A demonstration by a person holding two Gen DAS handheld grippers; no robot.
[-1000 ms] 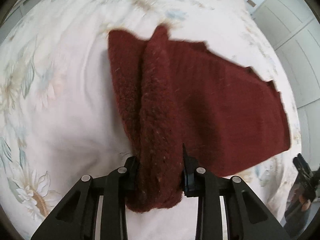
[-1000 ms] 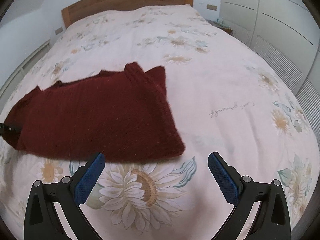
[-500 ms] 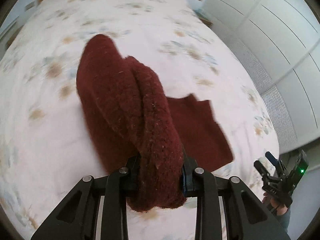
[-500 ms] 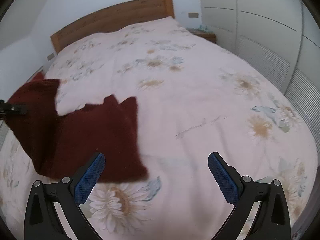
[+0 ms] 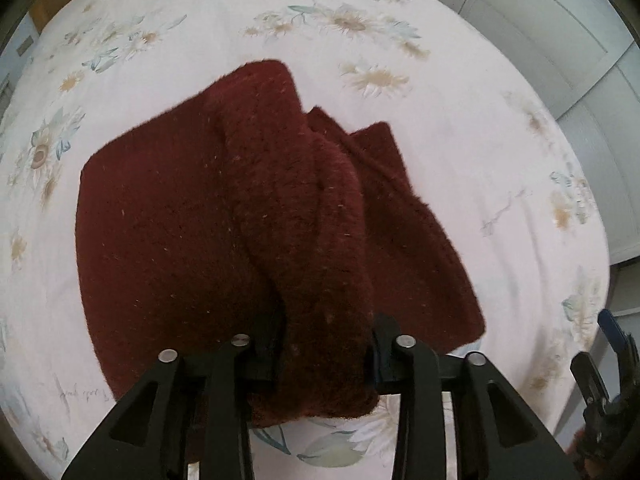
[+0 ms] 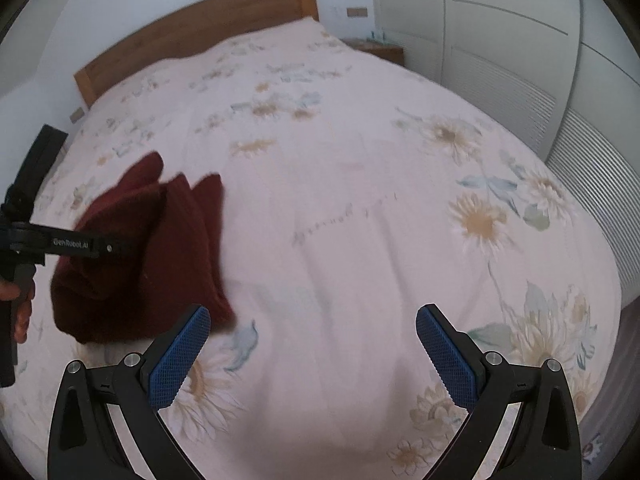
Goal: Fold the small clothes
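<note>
A dark red knitted garment [image 5: 224, 216] lies partly folded on the floral bedspread. My left gripper [image 5: 326, 344] is shut on one bunched end of it and holds that end over the rest of the garment. In the right wrist view the garment [image 6: 160, 240] sits at the left, with the left gripper [image 6: 72, 245] beside it. My right gripper [image 6: 312, 344] is open and empty, its blue pads [image 6: 180, 356] spread wide above the bedspread, to the right of the garment.
The bed [image 6: 360, 160] has a pale floral cover and a wooden headboard [image 6: 200, 28] at the far end. White wardrobe doors [image 6: 500, 40] stand along the right side. A small bedside table [image 6: 380, 50] sits by the headboard.
My left gripper has carried the held end of the garment across and over the rest, so the garment is now doubled up. My right gripper stayed open and pulled back to the right.
</note>
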